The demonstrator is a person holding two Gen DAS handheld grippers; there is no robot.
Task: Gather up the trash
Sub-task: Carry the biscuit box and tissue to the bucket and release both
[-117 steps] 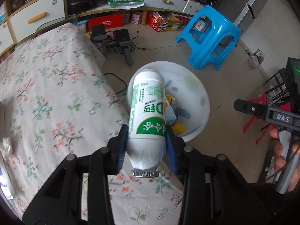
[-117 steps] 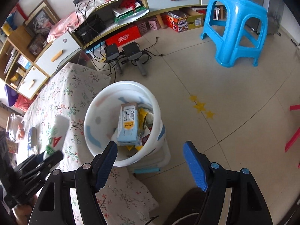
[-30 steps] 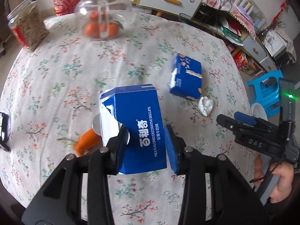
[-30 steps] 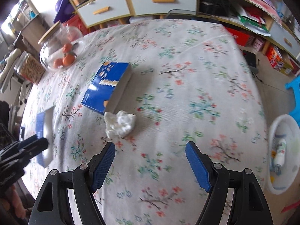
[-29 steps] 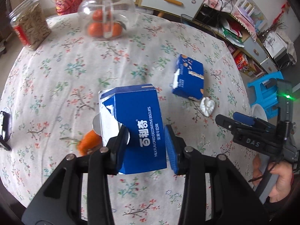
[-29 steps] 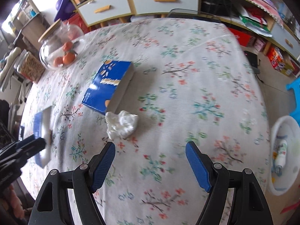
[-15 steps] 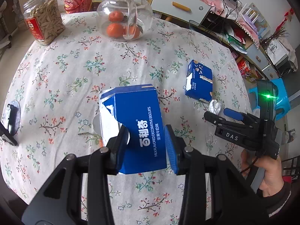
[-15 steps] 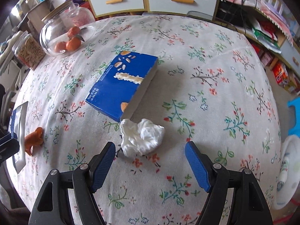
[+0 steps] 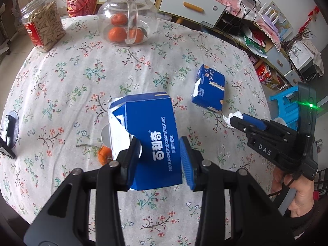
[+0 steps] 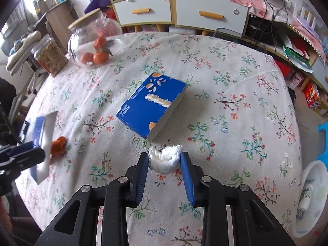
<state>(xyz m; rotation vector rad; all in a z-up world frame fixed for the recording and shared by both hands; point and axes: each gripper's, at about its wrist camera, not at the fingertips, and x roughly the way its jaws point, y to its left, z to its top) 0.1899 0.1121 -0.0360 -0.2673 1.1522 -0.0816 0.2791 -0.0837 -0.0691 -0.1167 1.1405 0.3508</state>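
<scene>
While the left claw (image 9: 160, 155) clamps the torn blue biscuit box (image 9: 149, 135) above the tabletop (image 9: 61, 86), long axis running straight away from the claw, the right claw (image 10: 165, 164) is closed around the crumpled tissue (image 10: 165, 158). Just beyond the tissue, a second blue box (image 10: 151, 104) lies flat, diagonal. Bare cloth stretches right toward the edge, the white bin (image 10: 315, 194) below.

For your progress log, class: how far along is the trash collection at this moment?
Done: a bottle already lies in the bin beside the table. In hand: the left gripper clamps an opened biscuit box, and the right gripper has closed on a tissue wad. Left: both need binning, and a second blue box and an orange peel remain on the tablecloth.
</scene>
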